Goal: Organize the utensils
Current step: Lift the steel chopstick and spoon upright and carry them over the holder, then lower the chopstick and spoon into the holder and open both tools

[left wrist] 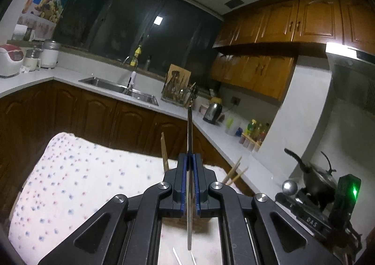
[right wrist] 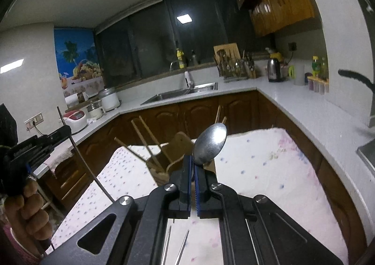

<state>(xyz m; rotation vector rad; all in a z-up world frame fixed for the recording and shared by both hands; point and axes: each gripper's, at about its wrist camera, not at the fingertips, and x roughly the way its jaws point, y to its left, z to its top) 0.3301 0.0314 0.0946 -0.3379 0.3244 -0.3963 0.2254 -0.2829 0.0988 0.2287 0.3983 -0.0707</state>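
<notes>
While bound for sorting: left gripper (left wrist: 190, 164) clenched on metal utensil (left wrist: 190, 124); right gripper (right wrist: 193, 166) clenched on spoon (right wrist: 210, 143).

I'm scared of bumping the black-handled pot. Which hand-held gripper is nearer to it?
Right. The right hand-held gripper is beside the pot; the left hand-held gripper is farther off, over the dotted cloth.

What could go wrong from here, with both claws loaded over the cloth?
1. The left claw pinches a thin metal utensil edge-on at mid-length; it could pivot or slip.
2. The right claw grips the spoon just below its bowl, a narrow hold that might twist.
3. The wooden holder already bristles with chopsticks; inserting either piece could snag them.
</notes>
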